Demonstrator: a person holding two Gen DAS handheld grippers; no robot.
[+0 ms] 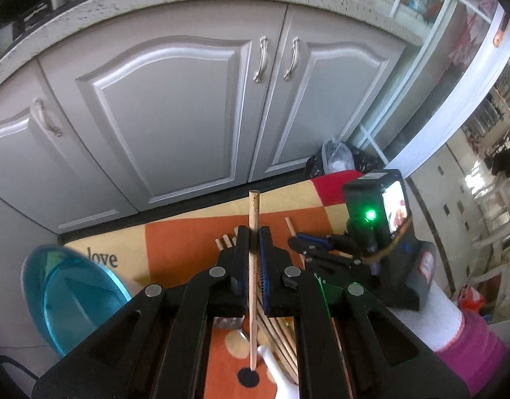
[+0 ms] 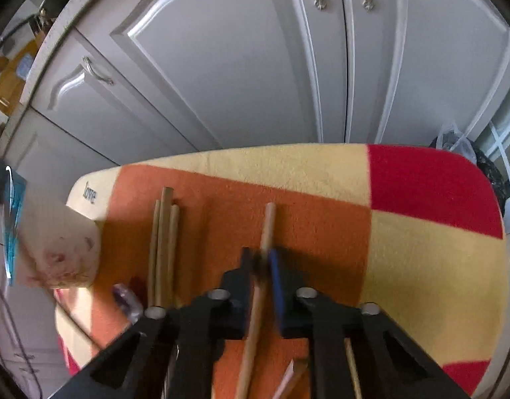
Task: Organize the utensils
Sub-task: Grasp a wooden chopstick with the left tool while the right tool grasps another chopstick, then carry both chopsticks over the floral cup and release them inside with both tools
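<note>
while both grippers clamp chopsticks (wooden).

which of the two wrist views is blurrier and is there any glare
Right wrist view is blurrier: the chopstick and the right gripper fingers smear. Left wrist view is sharp on its chopstick; bright glare washes out the room at its right edge. Both bend the cabinet doors.
</note>
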